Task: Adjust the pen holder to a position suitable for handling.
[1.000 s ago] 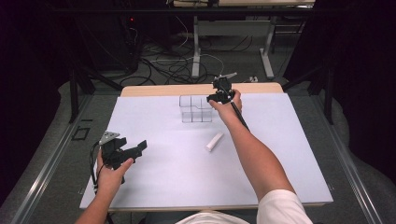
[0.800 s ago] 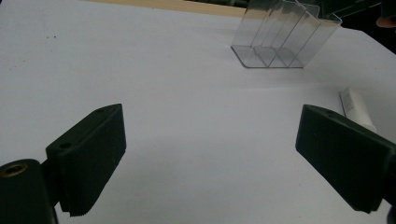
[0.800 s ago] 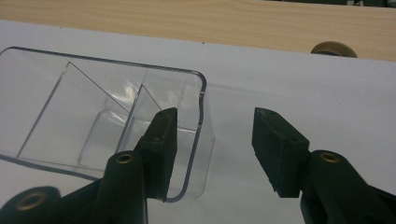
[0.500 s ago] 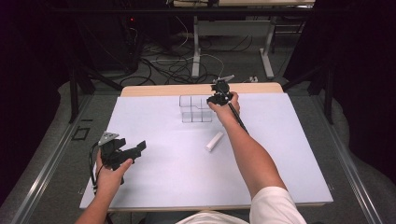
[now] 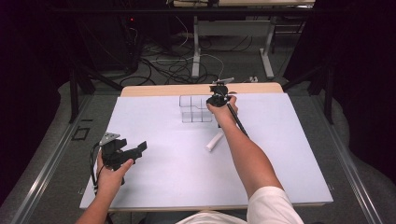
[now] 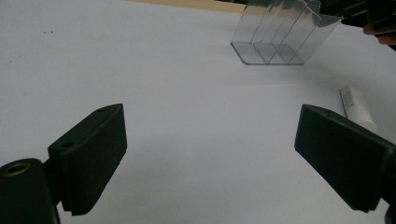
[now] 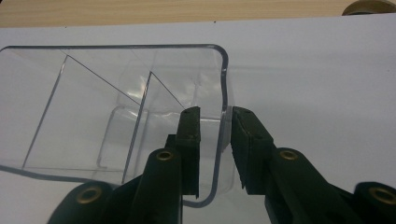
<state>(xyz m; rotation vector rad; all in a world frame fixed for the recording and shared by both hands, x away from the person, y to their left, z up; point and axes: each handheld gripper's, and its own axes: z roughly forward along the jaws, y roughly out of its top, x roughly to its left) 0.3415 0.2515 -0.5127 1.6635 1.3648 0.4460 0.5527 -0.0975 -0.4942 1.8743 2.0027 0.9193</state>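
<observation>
Two sets of black tongs are held by a person over a white worktop (image 5: 280,154), seen from above with both forearms entering from the near edge. The right tongs (image 5: 217,99) are stretched out to the far middle of the worktop, where a clear plastic organizer (image 5: 196,109) with several compartments stands near the far wooden edge. In the right gripper view, the right tongs (image 7: 215,122) are seen straddling the organizer's (image 7: 116,93) rounded corner wall: one jaw is placed inside the nearest compartment and the other outside it, with the thin clear wall between them. The jaws are set close together about that wall, but a narrow gap is seen at the outer jaw, so whether the wall is actually pinched cannot be told. The left tongs (image 5: 125,153) are held low at the near left part of the worktop, well apart from the organizer. In the left gripper view, the left tongs (image 6: 210,158) are seen with the jaws spread wide apart and nothing between them but bare white surface. A small white tube (image 5: 215,141) is laid flat on the worktop, just beside the right forearm and between the organizer and the near edge. In the left gripper view the tube (image 6: 357,108) is seen just past the right-hand jaw, with the organizer (image 6: 285,35) farther off.
</observation>
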